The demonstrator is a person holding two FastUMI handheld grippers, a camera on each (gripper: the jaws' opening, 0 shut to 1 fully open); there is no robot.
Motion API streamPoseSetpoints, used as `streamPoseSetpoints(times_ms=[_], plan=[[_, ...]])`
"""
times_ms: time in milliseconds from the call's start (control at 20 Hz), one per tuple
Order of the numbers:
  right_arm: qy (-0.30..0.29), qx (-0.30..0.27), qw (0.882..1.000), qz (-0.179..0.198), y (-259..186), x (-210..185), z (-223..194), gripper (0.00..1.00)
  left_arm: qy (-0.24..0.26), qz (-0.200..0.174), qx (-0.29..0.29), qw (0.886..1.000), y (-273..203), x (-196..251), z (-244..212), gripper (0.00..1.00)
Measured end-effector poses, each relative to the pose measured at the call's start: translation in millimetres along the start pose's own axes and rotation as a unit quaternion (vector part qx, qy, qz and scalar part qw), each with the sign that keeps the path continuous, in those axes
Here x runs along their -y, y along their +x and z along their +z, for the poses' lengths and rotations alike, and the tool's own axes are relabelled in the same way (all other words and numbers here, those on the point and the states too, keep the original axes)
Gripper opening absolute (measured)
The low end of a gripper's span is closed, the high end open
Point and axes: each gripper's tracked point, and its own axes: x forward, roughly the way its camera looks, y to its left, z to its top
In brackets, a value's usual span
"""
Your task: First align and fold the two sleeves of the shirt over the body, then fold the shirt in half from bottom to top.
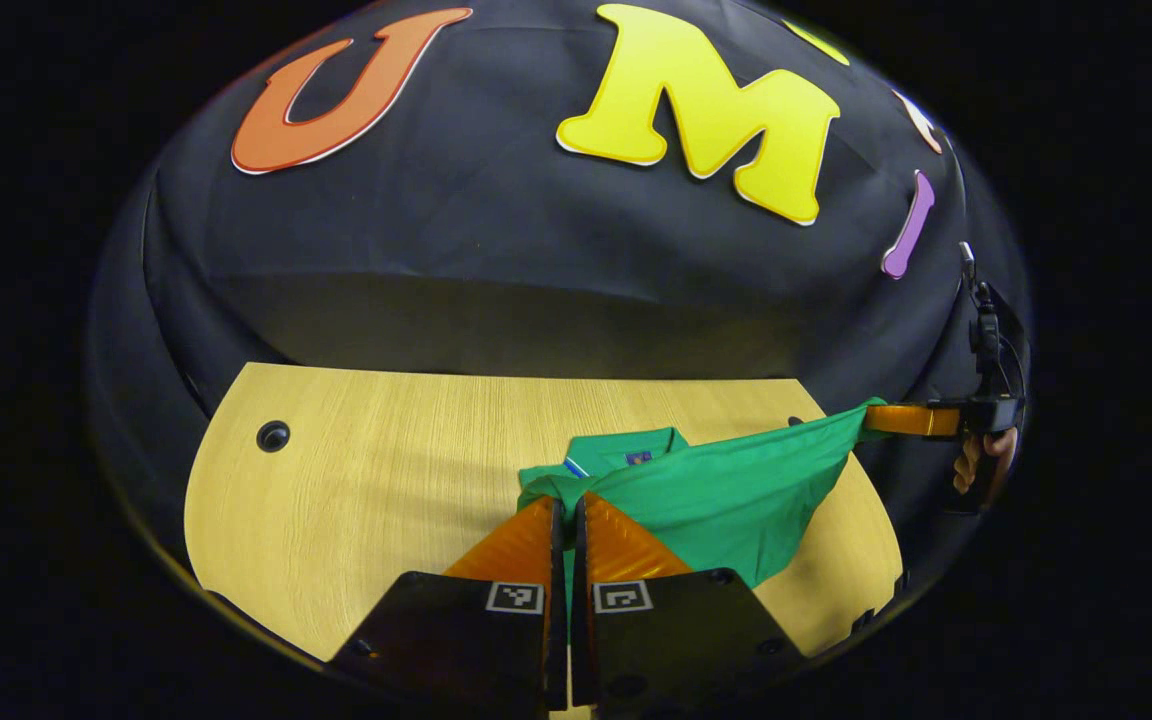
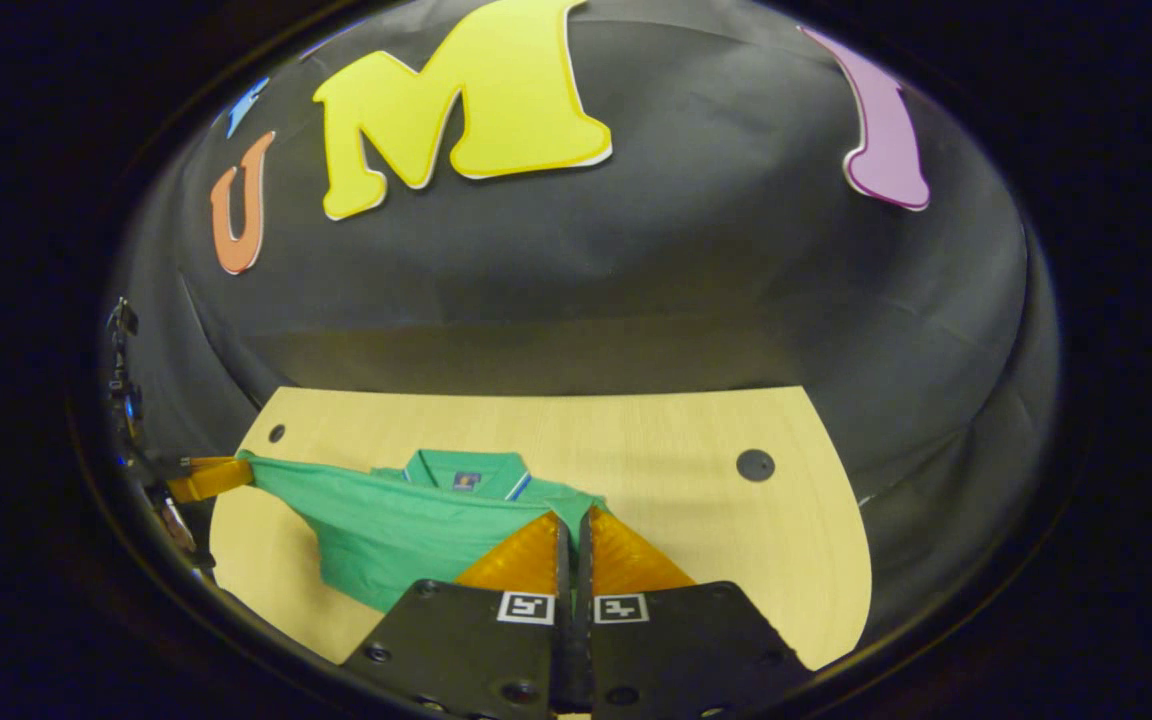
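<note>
- Risk: the shirt [image 1: 726,490] hangs stretched between two pinches, so if either grip is thin the fabric could slip out and drop in a heap; my judgement is that uneven height or pace between the hands would lay the hem askew across the collar [image 1: 626,452] rather than square to it
- Risk: the loose middle sags towards the table [image 1: 386,480]; lowered too fast it could trap a crease under the fold
- Left gripper [image 1: 568,512]: fingers nearly together, pinching green cloth just in front of the collar; in the right gripper view it [image 2: 241,470] holds the far stretched corner, away from the collar
- Right gripper [image 2: 573,525]: fingers likewise clamped on a corner of cloth beside the collar; a hand [image 1: 981,460] holds it
- Look: bright green, thin and limp; collar lying flat on the table with a small dark tag inside it; the lifted edge taut above the collar, the body drooping below
</note>
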Motion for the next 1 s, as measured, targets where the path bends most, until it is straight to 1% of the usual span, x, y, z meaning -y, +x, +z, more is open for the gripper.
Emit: streamPoseSetpoints(times_ms=[100,250,300,350,400,550,600,700,750,800,850,900,950,1000], plan=[[0.000,0.003,1.000,0.000,31.6,-1.4,3.9,0.00,0.002,0.006,0.016,1.000,24.1,-8.1,5.4,0.04],[-0.007,0.000,1.000,0.001,71.7,-0.4,0.2,0.00,0.002,0.019,0.021,1.000,60.4,-21.3,-1.4,0.04],[-0.007,-0.003,1.000,0.001,83.3,-0.2,-3.6,0.02,-0.002,0.023,0.020,1.000,71.1,-23.9,-4.9,0.04],[-0.005,-0.008,1.000,0.002,94.3,0.1,-8.5,0.00,-0.006,0.030,0.019,0.999,82.8,-27.7,-9.1,0.04],[-0.004,-0.012,1.000,0.003,105.7,0.5,-12.8,0.00,-0.011,0.036,0.017,0.999,93.8,-31.8,-14.7,0.05],[-0.006,-0.020,1.000,0.000,133.6,3.4,-31.8,0.00,-0.029,0.050,0.004,0.998,119.7,-36.6,-33.3,0.05],[-0.009,-0.023,1.000,-0.001,142.9,3.9,-40.1,0.02,-0.034,0.052,-0.002,0.998,125.7,-38.2,-43.2,0.06],[-0.033,-0.030,0.999,-0.009,156.4,7.7,-53.5,0.00,-0.054,0.059,-0.015,0.997,135.7,-35.6,-58.6,0.09],[-0.036,-0.037,0.999,-0.011,159.5,8.6,-59.2,0.01,-0.059,0.066,-0.026,0.996,138.6,-35.7,-66.9,0.15],[-0.028,-0.040,0.999,-0.008,159.9,4.0,-66.2,0.05,-0.062,0.072,-0.037,0.995,140.6,-33.8,-73.4,0.18],[-0.015,-0.041,0.999,0.001,156.6,1.3,-68.2,0.10,-0.061,0.079,-0.042,0.994,140.0,-33.9,-76.2,0.46],[-0.004,-0.036,0.999,0.003,154.1,-1.7,-70.2,0.21,-0.056,0.088,-0.039,0.994,136.8,-34.9,-75.6,0.73],[0.003,-0.029,1.000,0.003,149.2,-2.2,-70.0,0.47,-0.050,0.097,-0.034,0.993,133.2,-36.5,-74.3,1.00],[0.006,-0.022,1.000,-0.001,144.0,0.1,-69.5,0.73,-0.044,0.101,-0.029,0.993,125.6,-36.1,-69.7,0.96]])
